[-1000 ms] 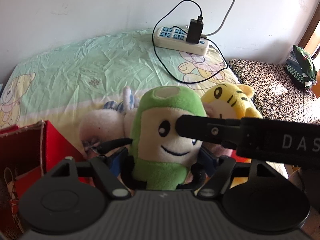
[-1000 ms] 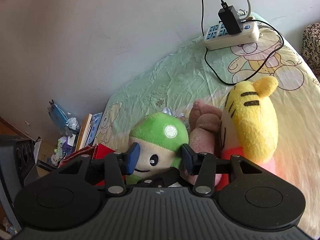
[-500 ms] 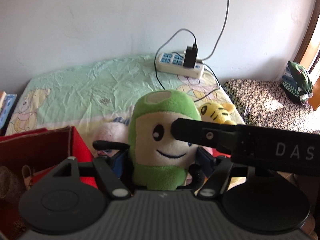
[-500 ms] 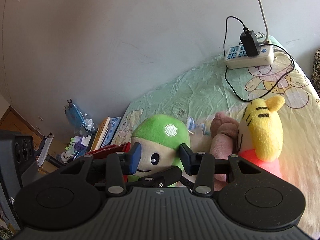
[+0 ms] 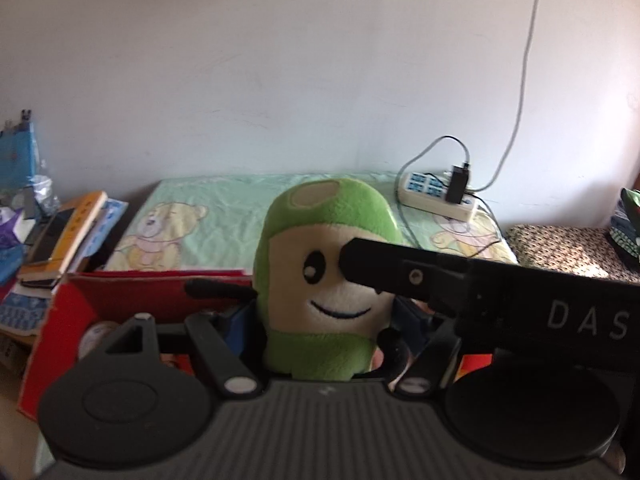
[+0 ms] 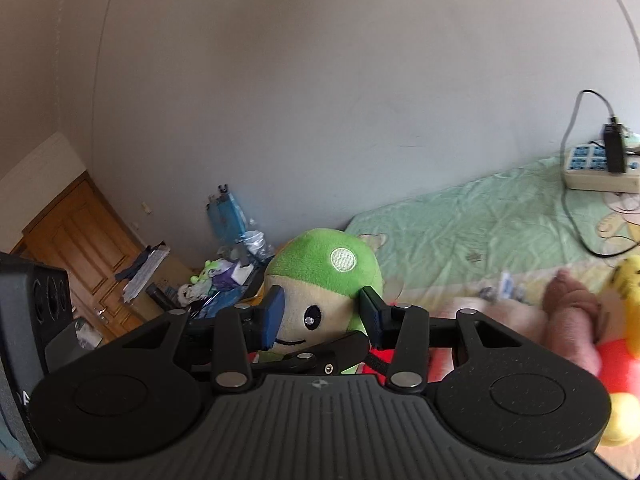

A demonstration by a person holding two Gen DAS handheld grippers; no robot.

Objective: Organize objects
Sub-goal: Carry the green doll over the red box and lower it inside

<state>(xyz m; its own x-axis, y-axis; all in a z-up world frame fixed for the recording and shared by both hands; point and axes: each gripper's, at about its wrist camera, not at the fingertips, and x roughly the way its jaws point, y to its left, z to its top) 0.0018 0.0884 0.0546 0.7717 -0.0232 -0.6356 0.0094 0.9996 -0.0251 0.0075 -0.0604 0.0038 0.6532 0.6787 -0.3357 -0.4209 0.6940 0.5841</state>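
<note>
Green plush pile covers the cap and lower band of the stuffed toy, a rounded cylinder with a cream fleece face, stitched black eyes and a thin smile. A cream oval patch sits on top of the cap; the right wrist view shows a white embroidered disc on the cap's side.

Left gripper: blue-padded fingers press both flanks of the toy's lower body, fabric bulging between them. Closed on the toy, held upright above the near edge of the red cardboard box.

Right gripper: its blue pads bracket the toy's head at eye level. The far pad meets the green pile; the near pad overlaps the cream face, and contact there cannot be confirmed. A matte black finger of this gripper crosses the left wrist view and covers one of the toy's eyes.

Box: open top, worn corrugated edges, red inside and out. Pale rounded items lie in it, too hidden behind the gripper to identify.

Bed sheet: wrinkled mint cotton printed with cartoon bears. On it, by the wall, a white power strip with blue sockets and a black adapter plugged in.

Right wrist view, on the bed near the toy: a yellow plush with a red body, blurred, and a brown-pink plush beside it.

Beside the bed, a stack of books lies tilted.
</note>
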